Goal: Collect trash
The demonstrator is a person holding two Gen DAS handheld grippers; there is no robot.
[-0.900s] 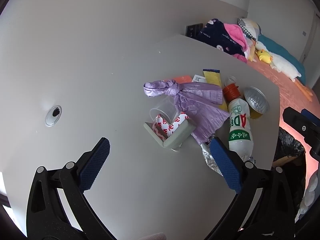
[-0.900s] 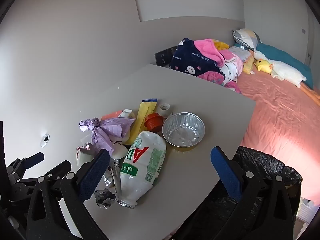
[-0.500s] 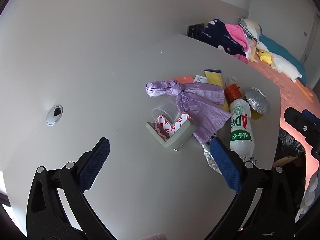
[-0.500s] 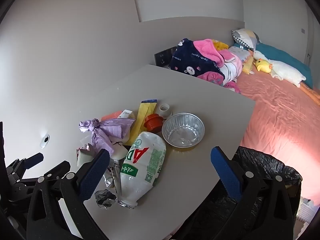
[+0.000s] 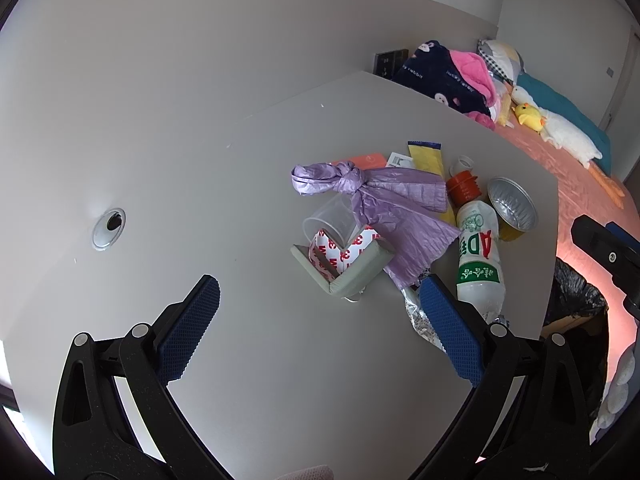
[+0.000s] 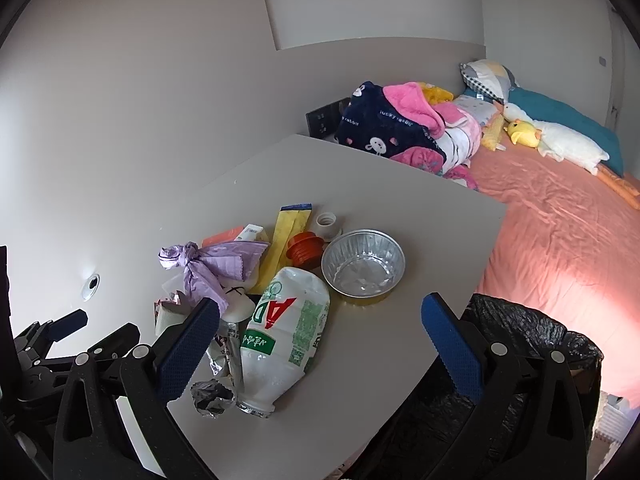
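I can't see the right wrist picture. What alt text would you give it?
Open tongs hang empty above a grey table strewn with trash: a crushed white bottle, a foil bowl, a knotted purple bag. A black-lined bin stands at the table's edge, a bed behind.

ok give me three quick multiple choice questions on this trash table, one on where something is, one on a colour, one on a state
1. Where is the foil bowl?
A. on the bed
B. on the table, beside the crushed bottle
C. in the bin

2. What colour is the knotted plastic bag?
A. purple
B. green
C. black

3. How does the right claw stand?
A. shut on the bottle
B. shut on nothing
C. open, holding nothing

Answers: 1 B, the bowl sits on the tabletop right of the bottle. 2 A, the bag is pale purple. 3 C, its blue pads stand wide apart with nothing gripped.
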